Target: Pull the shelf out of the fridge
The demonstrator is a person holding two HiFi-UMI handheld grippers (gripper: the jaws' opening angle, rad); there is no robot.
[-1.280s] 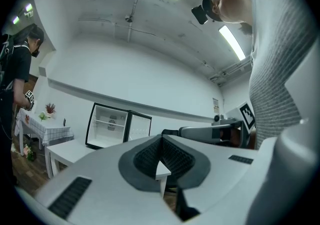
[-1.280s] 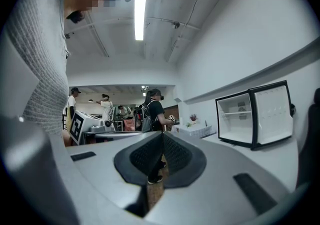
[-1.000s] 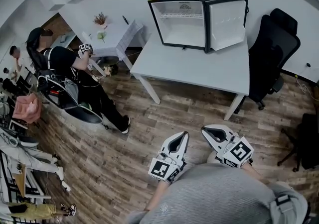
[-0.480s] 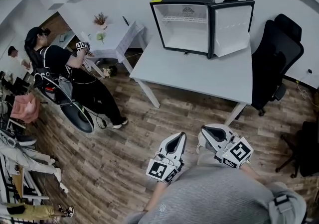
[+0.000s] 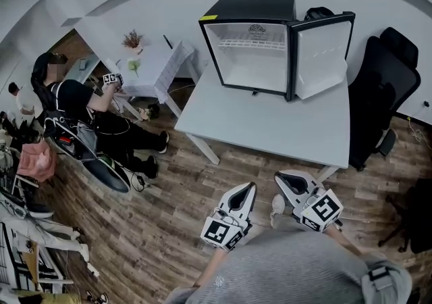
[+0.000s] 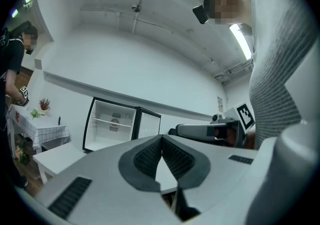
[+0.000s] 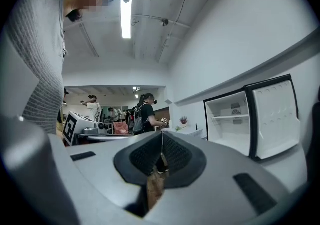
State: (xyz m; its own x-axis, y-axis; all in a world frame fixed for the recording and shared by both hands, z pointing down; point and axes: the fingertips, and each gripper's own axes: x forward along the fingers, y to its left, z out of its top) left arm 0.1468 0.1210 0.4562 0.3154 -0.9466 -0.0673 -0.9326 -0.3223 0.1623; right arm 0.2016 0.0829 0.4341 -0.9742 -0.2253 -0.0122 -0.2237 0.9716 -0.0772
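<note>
A small black fridge (image 5: 250,39) stands on the white table (image 5: 270,123) with its door (image 5: 322,56) swung open to the right. One white wire shelf (image 5: 246,44) sits high inside it, and the rest of the inside is bare. The left gripper view shows the fridge (image 6: 112,126) and its shelf (image 6: 114,121) far ahead, and the right gripper view shows the same shelf (image 7: 231,117). My left gripper (image 5: 251,186) and right gripper (image 5: 279,176) are held level over the wooden floor, short of the table's near edge. Both are shut, with nothing between their pads.
A black office chair (image 5: 381,86) stands right of the table. At the left a person (image 5: 81,103) sits by a small cloth-covered table (image 5: 152,53). Bags and clutter line the left edge. Several people (image 7: 142,114) stand in the room behind.
The table and fridge have come closer and lower in the head view as I and both grippers moved toward them. The seated person at the left has shifted their legs.
</note>
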